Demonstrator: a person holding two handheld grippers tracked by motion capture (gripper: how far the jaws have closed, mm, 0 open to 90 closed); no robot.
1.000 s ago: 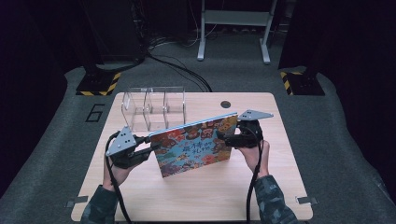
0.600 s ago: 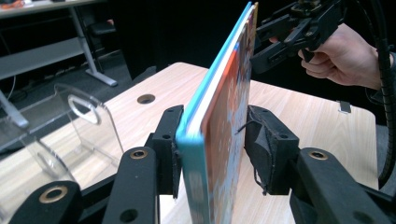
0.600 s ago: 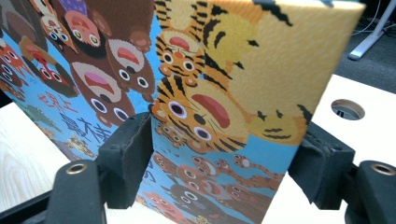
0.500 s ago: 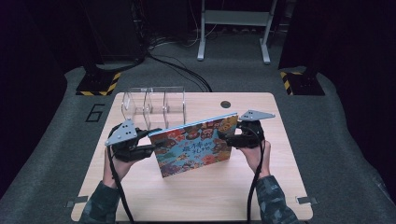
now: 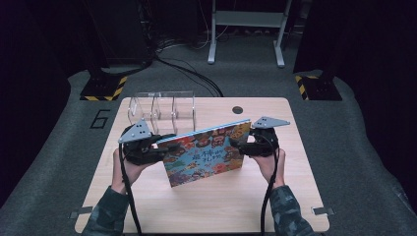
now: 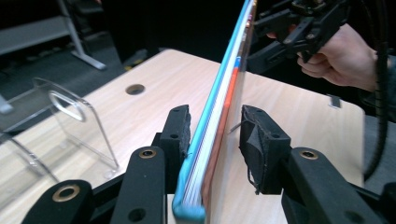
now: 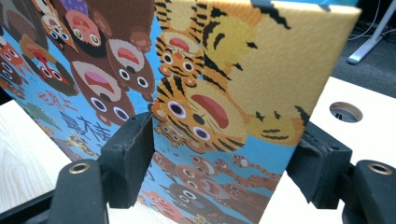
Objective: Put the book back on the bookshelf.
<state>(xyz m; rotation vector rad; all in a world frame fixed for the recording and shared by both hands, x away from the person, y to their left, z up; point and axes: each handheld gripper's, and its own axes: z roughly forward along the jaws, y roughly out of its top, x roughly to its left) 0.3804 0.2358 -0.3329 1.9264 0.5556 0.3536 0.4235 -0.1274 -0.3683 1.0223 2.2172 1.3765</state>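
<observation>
Both grippers — left (image 5: 160, 147), right (image 5: 241, 144) — clamp the picture book (image 5: 204, 153) above a pale wood table (image 5: 196, 206), dark room behind.

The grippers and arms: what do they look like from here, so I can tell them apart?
Both look alike. The left gripper and right gripper are black, each topped by a grey three-cornered plate with small holes, and a black cable trails back along each forearm. The jaws are chunky black blocks with worn dark pads and brass-ringed pivots. The person wears camouflage sleeves.
</observation>
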